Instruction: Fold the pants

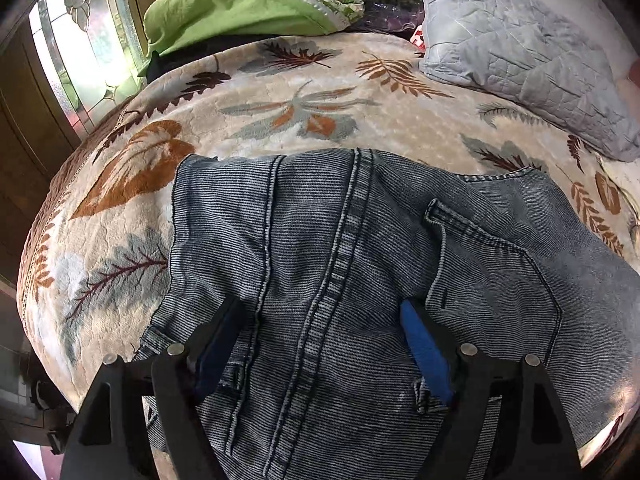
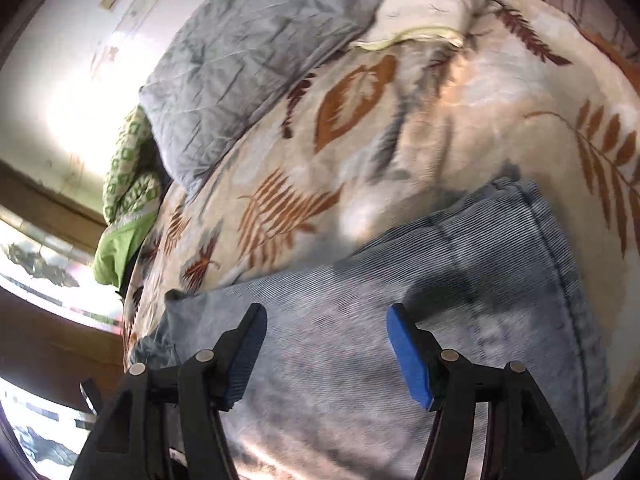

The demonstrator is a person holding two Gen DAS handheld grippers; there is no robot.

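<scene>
Two grippers hang spread and empty over the faded blue denim pants (image 1: 360,280) (seat side up) on the cream leaf-patterned plush blanket (image 1: 280,112). Left gripper (image 1: 324,312) straddles the centre seam; right gripper (image 2: 326,320) is above plain denim.

We see the faded blue jeans (image 1: 360,264) spread seat-up on the bed's leaf-patterned blanket (image 1: 280,112), the centre seam running toward us and a back pocket to its right. Our left gripper (image 1: 320,312) sits with its blue-padded fingers (image 1: 424,344) wide apart, straddling that seam near the waistband. Beyond lie a green pillow (image 1: 224,12) and a grey quilted cover (image 1: 520,52).
</scene>
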